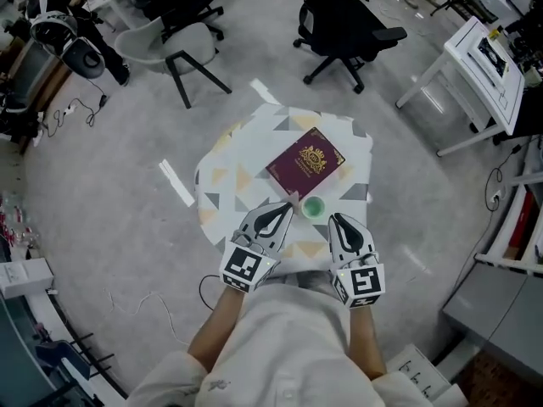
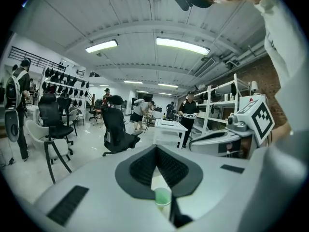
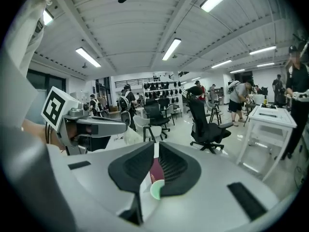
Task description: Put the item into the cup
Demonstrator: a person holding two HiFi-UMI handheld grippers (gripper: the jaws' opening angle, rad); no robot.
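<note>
With both held over the patterned table [image 1: 227, 166], the left gripper [image 1: 286, 207] and right gripper [image 1: 335, 219] had jaws together, empty; the green cup [image 1: 313, 208] stood between them, just beside the maroon booklet [image 1: 306, 162].

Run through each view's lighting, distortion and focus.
Head view: even overhead light, soft shadows, the cup sharp, room edges bent outward. Left gripper view: strong fisheye with black corners, ceiling lights blown out, the near fingers soft. Right gripper view: same fisheye and dark corners, the cup close and slightly blurred.
</note>
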